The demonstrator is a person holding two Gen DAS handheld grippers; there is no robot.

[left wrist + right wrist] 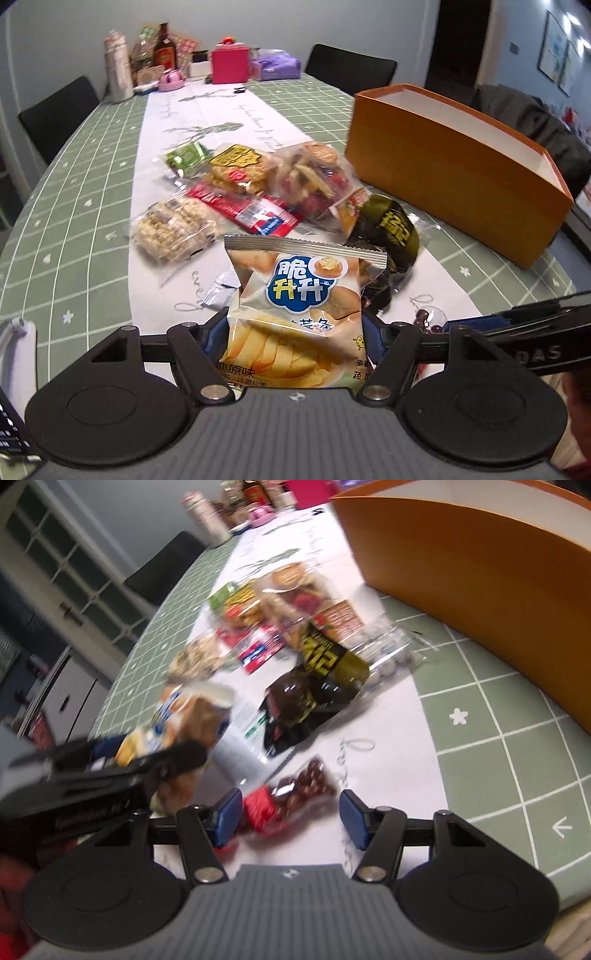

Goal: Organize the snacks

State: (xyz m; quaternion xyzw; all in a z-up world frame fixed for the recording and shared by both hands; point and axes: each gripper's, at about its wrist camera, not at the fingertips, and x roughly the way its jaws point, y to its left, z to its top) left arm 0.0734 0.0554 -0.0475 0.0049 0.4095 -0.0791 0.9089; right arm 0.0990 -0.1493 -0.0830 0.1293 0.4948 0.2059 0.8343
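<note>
Chip bag (295, 314) is clamped upright by left gripper (295, 332), likely for boxing in orange box (454, 177); right gripper (288, 818) is held open around candy pack (295, 797).

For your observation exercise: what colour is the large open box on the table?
The box is orange outside with a white interior, clearest in the left wrist view.

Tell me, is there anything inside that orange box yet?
No: the left wrist view looks into the orange box and shows only its bare white inner walls, with the snack packets on the table.
</note>
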